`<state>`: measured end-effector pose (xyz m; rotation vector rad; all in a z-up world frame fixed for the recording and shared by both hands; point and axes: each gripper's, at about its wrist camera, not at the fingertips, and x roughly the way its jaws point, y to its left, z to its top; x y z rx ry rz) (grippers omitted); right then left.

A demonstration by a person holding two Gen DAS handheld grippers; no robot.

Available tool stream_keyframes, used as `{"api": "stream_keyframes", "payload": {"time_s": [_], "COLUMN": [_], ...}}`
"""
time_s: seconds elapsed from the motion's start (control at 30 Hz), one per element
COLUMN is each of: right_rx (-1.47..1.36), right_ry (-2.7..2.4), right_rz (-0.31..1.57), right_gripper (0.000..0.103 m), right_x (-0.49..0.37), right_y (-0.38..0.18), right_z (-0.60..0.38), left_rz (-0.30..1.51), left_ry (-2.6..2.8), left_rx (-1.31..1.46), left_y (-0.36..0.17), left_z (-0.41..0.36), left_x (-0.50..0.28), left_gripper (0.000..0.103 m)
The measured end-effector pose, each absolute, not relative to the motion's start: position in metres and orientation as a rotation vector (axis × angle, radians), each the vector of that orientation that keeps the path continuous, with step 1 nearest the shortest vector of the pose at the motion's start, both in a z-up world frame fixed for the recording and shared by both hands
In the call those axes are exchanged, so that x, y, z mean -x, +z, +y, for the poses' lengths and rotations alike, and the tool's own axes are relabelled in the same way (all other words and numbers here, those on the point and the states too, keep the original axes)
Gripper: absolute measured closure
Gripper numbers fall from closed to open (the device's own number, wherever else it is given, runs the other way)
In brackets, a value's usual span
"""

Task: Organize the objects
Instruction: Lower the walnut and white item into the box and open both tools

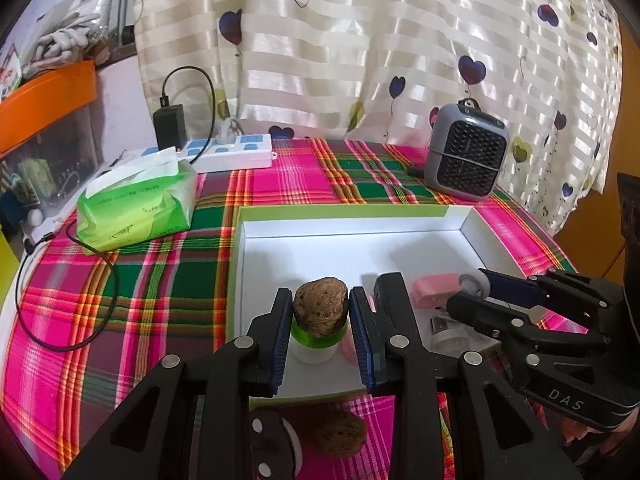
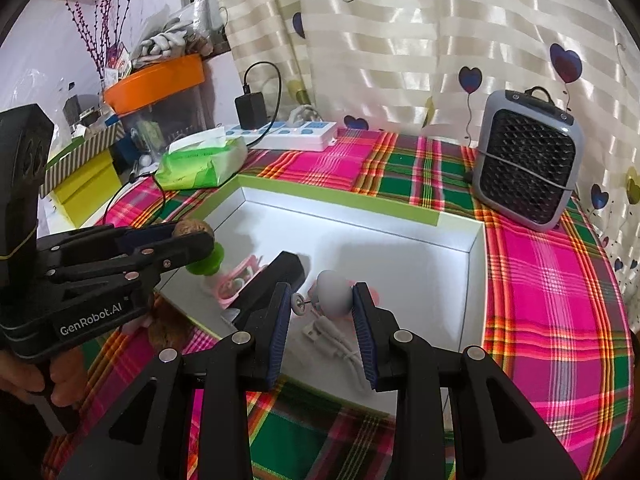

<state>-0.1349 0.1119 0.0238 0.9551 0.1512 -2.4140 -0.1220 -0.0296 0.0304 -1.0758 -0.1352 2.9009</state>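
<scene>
A: What sits nearest in the left wrist view?

B: A second walnut (image 1: 340,434) lies on the plaid tablecloth (image 1: 168,280), just outside the near wall of the white box (image 1: 468,220). Above that wall the left gripper (image 1: 320,344) clamps a walnut (image 1: 320,306), one blue pad on each side. Right under the nut is a green and white piece (image 1: 318,340) (whether it is joined to the nut cannot be told).

A: And the other one?

B: The right gripper (image 2: 322,320) is closed on a grey ball-shaped object (image 2: 334,292). Its right pad touches the ball, and the left pad (image 2: 280,332) meets a small round knob (image 2: 298,304) on a thin pin sticking out of it. It hangs over the near right part of the box.

A: What lies in the box itself?

B: On the floor under the right gripper, a white cable (image 2: 340,344). Left of that, a black bar (image 2: 276,280) and pink pieces (image 2: 236,284).

A: Farther back?

B: To the far left on the cloth, a green tissue pack (image 1: 136,208); behind it a white power strip (image 1: 236,152) with a black charger (image 1: 170,126) plugged in. To the far right stands a grey fan (image 1: 466,156) (dark grille facing the box). A striped curtain (image 1: 360,40) with hearts closes the back.
</scene>
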Motion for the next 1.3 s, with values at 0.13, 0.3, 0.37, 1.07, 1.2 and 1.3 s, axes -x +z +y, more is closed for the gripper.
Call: {"api": "stream_keyframes", "payload": {"time_s": [0.13, 0.3, 0.37, 1.07, 1.2, 1.3], "right_rx": [-0.973, -0.975, -0.979, -0.931, -0.908, -0.889], "right_ry": [-2.399, -2.387, -2.385, -2.415, -2.434, -2.459], "right_rz": [0.161, 0.171, 0.174, 0.250, 0.237, 0.209], "right_gripper": [0.070, 0.070, 0.070, 0.069, 0.068, 0.068], "right_x": [0.136, 0.136, 0.136, 0.128, 0.126, 0.126], "right_y": [0.019, 0.017, 0.017, 0.021, 0.025, 0.032], "right_z": [0.108, 0.105, 0.105, 0.104, 0.107, 0.113], "left_rz": [-0.124, -0.110, -0.099, -0.041, -0.054, -0.067], "left_ry": [2.885, 2.862, 2.854, 2.809, 2.818, 2.826], "left_rx": [1.066, 1.055, 1.052, 1.060, 1.051, 1.054], "left_y": [0.030, 0.029, 0.029, 0.028, 0.030, 0.032], "left_z": [-0.026, -0.020, -0.018, -0.008, -0.009, -0.011], "left_x": [0.122, 0.123, 0.122, 0.121, 0.118, 0.116], "left_gripper": [0.076, 0.076, 0.076, 0.076, 0.076, 0.076]}}
